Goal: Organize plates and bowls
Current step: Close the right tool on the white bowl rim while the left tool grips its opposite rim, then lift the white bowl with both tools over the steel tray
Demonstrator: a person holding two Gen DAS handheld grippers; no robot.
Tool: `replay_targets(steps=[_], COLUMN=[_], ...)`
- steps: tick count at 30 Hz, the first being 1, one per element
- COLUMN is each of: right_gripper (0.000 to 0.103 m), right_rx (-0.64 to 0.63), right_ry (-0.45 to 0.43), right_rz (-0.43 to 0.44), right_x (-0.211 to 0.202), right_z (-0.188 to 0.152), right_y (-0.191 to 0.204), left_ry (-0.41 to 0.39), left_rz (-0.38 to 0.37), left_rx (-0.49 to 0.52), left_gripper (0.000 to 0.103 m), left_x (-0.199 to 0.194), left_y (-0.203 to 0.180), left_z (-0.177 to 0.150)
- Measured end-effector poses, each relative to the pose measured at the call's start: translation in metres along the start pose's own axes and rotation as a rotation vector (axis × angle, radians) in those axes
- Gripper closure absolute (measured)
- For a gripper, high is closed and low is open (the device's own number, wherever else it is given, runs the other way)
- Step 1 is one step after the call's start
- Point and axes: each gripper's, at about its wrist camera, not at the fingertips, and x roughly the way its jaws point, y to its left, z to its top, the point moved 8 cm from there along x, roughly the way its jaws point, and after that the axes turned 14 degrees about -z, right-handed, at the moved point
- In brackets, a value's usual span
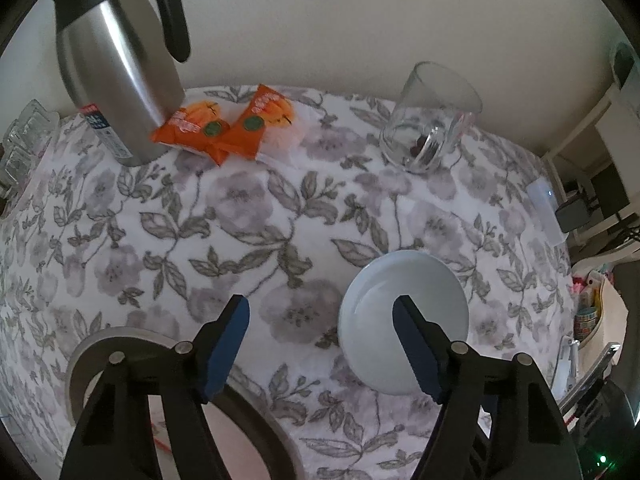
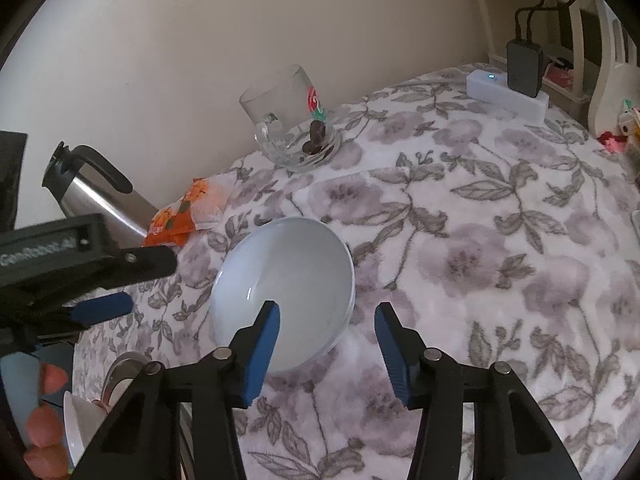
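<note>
Right hand-held gripper (image 2: pixel 326 316) stands apart astride the plate (image 2: pixel 282 292) rim, left hand-held gripper (image 1: pixel 320 316) apart and empty; seat the rim deep before clamping.

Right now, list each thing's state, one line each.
Plate: flat on the tablecloth, empty, not gripped.
Glass mug: upright, dark bits at the bottom.
Thermos: upright, lid on.
Snack packets: lying sealed.
Left gripper: open, empty.
Right gripper: open, straddling the plate's near rim.

Plain cream wall (image 1: pixel 320 20) behind a floral-clothed table (image 1: pixel 240 208).
</note>
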Motion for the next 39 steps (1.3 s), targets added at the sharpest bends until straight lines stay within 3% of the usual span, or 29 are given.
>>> replay_targets(steps=[8,13,19,25,33,39], right_gripper=[0.051,0.059,0.073,0.073,0.074,0.079], right_rx=[0.005,0.011,0.022,0.043,0.061,0.06], right_ry=[0.023,0.032,0.046,0.057,0.066,0.063], right_rz=[0.008,0.006,0.017,0.036,0.072,0.065], right_x=[0.012,0.019,0.027,0.033,0.038,0.038], right_z=[-0.003,-0.004,-0.008,-0.009,-0.011,-0.011], right_y=[-0.001,-0.002,-0.004,-0.003,-0.002,-0.003], left_ry=[0.031,0.048,0.076,0.108,0.098,0.082], left_rz=[0.019,0.03,0.034,0.019,-0.028,-0.037], left_rx=[0.006,-0.001,-0.004,-0.036,-0.056,-0.034], left_gripper=[0.032,0.039,0.05,0.059,0.082,0.087], left_x=[0.024,0.036,0.053,0.071,0.079,0.076], left_y=[-0.003,-0.003,-0.004,-0.003,-0.004,-0.011], left_z=[-0.003,-0.005,-0.006,-0.012,-0.016,-0.015])
